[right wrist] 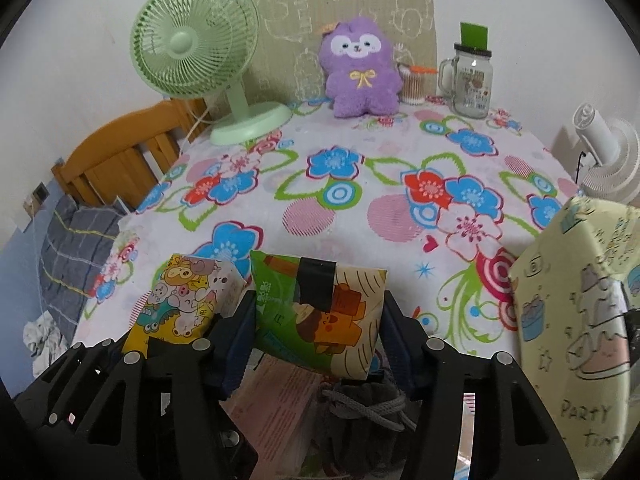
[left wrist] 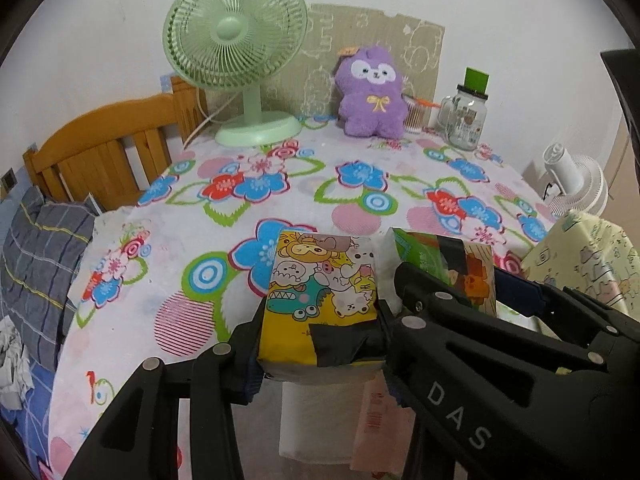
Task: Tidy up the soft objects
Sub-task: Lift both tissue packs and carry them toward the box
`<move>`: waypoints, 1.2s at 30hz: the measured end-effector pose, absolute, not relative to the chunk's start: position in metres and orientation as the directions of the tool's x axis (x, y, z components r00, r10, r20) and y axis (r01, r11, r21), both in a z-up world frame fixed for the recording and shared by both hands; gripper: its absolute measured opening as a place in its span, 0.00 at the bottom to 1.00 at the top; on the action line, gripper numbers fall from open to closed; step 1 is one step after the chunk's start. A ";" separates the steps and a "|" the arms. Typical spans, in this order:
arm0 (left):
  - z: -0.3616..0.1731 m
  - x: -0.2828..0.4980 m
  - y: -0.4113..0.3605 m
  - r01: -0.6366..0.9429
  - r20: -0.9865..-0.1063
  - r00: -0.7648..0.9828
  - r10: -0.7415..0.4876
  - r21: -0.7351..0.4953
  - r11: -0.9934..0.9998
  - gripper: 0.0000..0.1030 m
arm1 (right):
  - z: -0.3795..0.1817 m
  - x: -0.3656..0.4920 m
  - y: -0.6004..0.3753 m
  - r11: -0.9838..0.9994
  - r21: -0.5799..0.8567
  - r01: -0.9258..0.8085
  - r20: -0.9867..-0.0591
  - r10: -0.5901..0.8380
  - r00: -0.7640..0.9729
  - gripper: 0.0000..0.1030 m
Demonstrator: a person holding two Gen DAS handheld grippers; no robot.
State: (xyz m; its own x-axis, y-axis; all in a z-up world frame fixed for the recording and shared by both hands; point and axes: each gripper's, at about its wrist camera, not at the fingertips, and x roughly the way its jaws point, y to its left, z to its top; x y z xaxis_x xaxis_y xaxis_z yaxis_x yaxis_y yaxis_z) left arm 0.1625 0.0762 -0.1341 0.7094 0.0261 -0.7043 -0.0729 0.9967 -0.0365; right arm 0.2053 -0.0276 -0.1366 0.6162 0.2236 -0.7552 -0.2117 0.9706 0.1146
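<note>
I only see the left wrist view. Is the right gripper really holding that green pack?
Observer: Yes. The right gripper is shut on the green pack, one finger on each side.
Operator: My left gripper has the yellow cartoon pack. Anything under the right one?
Observer: A grey drawstring pouch lies below the green pack.
Operator: And the pale yellow box?
Observer: Its near side reads "Party".

Green fan (left wrist: 235,40), glass jar (left wrist: 464,122)
</note>
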 end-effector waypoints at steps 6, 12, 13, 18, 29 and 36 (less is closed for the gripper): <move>-0.114 0.151 0.071 -0.065 -0.669 0.743 0.024 -0.036 0.997 0.47 | -0.114 0.193 -0.033 0.971 0.109 -0.213 -0.722 0.225 0.654 0.59; -0.098 0.137 0.064 -0.058 -0.638 0.770 0.017 -0.044 0.997 0.47 | -0.094 0.178 -0.039 0.972 0.096 -0.215 -0.695 0.220 0.685 0.59; -0.095 0.135 0.063 -0.057 -0.634 0.773 0.016 -0.045 0.997 0.47 | -0.091 0.176 -0.040 0.972 0.094 -0.216 -0.691 0.220 0.689 0.59; -0.083 0.121 0.056 -0.052 -0.611 0.791 0.014 -0.045 0.998 0.47 | -0.077 0.161 -0.047 0.972 0.088 -0.217 -0.670 0.219 0.709 0.59; -0.056 0.091 0.040 -0.045 -0.561 0.828 0.015 -0.039 0.998 0.47 | -0.046 0.130 -0.064 0.971 0.081 -0.224 -0.624 0.225 0.748 0.59; -0.044 0.080 0.026 -0.036 -0.539 0.842 0.014 -0.030 0.999 0.47 | -0.032 0.118 -0.077 0.971 0.081 -0.223 -0.604 0.226 0.764 0.59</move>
